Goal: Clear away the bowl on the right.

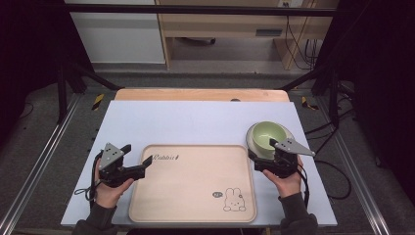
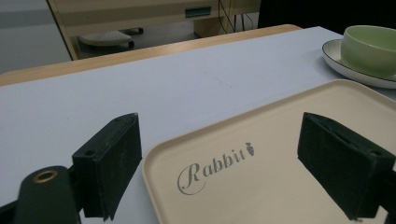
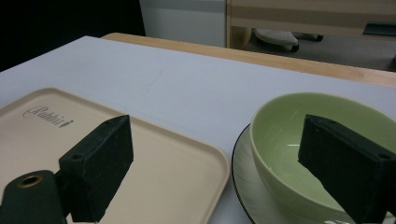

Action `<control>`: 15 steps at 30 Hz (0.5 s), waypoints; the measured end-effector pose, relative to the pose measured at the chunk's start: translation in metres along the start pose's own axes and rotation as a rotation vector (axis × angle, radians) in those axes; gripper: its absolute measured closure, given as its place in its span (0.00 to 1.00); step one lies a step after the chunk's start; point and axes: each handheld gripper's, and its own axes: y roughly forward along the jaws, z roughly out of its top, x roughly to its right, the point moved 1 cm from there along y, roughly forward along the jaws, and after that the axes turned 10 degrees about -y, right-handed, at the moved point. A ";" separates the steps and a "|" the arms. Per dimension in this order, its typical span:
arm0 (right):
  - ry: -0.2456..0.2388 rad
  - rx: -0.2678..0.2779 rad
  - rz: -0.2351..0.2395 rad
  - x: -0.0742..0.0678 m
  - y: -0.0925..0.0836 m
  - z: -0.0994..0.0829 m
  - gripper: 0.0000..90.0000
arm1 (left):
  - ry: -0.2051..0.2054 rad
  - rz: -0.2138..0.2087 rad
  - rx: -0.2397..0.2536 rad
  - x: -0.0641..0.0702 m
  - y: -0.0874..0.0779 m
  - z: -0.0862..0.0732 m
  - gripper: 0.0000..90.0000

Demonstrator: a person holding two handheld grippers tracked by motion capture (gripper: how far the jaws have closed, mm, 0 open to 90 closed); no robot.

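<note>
So on the left side of the table, the left gripper [image 1: 142, 169] has its jaws spread wide around the tray's [image 1: 195, 205] near-left rim, holding nothing. Over on the right, the right gripper [image 1: 259, 160] is spread too, straddling the near wall of the green bowl [image 1: 268, 135], which sits on a plate [image 2: 343, 65] just off the tray's far-right corner. Right hand's clearly nearer; I'd guess the bowl goes leftward onto the tray.
</note>
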 end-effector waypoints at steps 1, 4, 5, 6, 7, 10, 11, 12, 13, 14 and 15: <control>0.002 0.000 -0.001 0.000 -0.001 0.000 0.12 | 0.000 0.000 0.000 0.000 0.000 0.000 0.15; 0.004 0.001 -0.009 0.003 -0.002 0.001 0.12 | 0.001 0.000 -0.001 0.001 0.000 0.000 0.15; 0.003 0.002 -0.012 0.005 -0.003 0.001 0.12 | 0.001 -0.001 -0.001 0.001 0.000 0.000 0.15; 0.003 0.001 -0.016 0.006 -0.003 0.001 0.12 | 0.002 -0.001 -0.001 0.001 0.000 0.000 0.15; 0.004 -0.002 -0.021 0.008 -0.004 0.001 0.12 | 0.002 -0.001 -0.001 0.001 0.001 0.000 0.15; 0.014 -0.011 -0.038 0.012 -0.005 0.001 0.12 | 0.001 0.000 -0.003 0.000 0.001 0.000 0.15; 0.018 -0.013 -0.041 0.014 -0.006 0.000 0.13 | 0.002 0.000 -0.003 0.000 0.001 -0.001 0.15; 0.025 -0.011 -0.042 0.015 -0.006 0.000 0.13 | 0.003 0.001 -0.005 0.000 0.001 0.000 0.15; 0.021 -0.016 -0.048 0.017 -0.006 0.000 0.13 | 0.001 0.000 -0.003 0.000 0.001 -0.001 0.15; 0.033 -0.014 -0.051 0.017 -0.006 0.000 0.13 | 0.001 -0.001 -0.003 0.000 0.001 0.000 0.15; 0.022 -0.018 -0.055 0.019 -0.007 -0.001 0.14 | 0.001 -0.001 -0.002 0.000 0.001 0.000 0.15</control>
